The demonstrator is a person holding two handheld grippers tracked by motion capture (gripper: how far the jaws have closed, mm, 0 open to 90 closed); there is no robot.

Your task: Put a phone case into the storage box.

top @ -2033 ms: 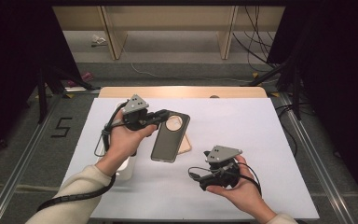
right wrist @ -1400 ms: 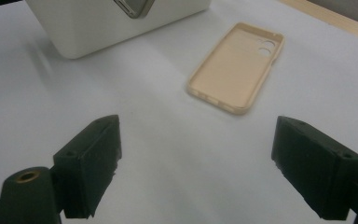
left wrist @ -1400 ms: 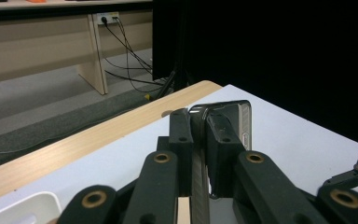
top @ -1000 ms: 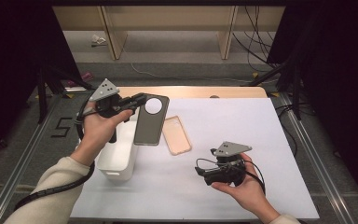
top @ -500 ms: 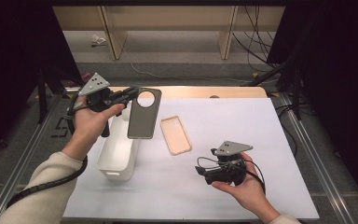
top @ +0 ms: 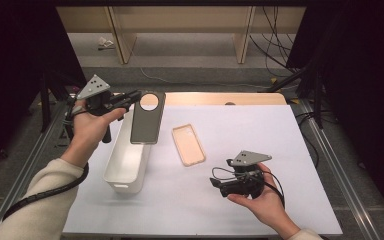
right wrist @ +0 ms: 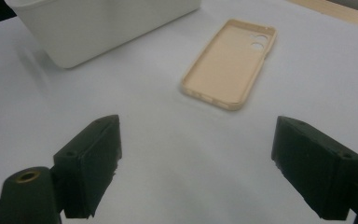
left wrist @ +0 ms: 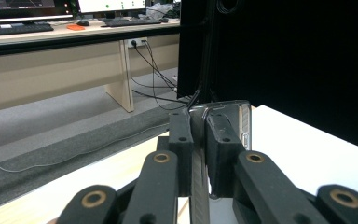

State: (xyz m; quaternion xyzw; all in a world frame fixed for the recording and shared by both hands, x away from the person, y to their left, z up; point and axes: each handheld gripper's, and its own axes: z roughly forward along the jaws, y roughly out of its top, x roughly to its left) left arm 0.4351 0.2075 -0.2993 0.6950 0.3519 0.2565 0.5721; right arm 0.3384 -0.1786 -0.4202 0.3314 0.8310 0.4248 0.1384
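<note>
A dark grey phone (top: 147, 118) with a round camera ring hangs above the white bin (top: 121, 170), pinched at its top edge by my left gripper (top: 132, 97), which is shut on it. In the left gripper view the phone's edge (left wrist: 242, 126) stands between the two jaws. A tan phone case (top: 188, 144) lies open side up on the white table, right of the bin. It also lies ahead in the right gripper view as the case (right wrist: 230, 63). My right gripper (top: 217, 184) is held low near the table's front, open and holding nothing.
The white bin's wall (right wrist: 88, 28) stands at the back left of the right gripper view. A wooden strip (top: 220, 98) borders the table's far edge. Metal rails run along both sides of the table, and cables lie on the floor beyond.
My left gripper has lifted the dark phone off the tan case and carried it left and back, over the white bin. The right gripper has stayed in place.
</note>
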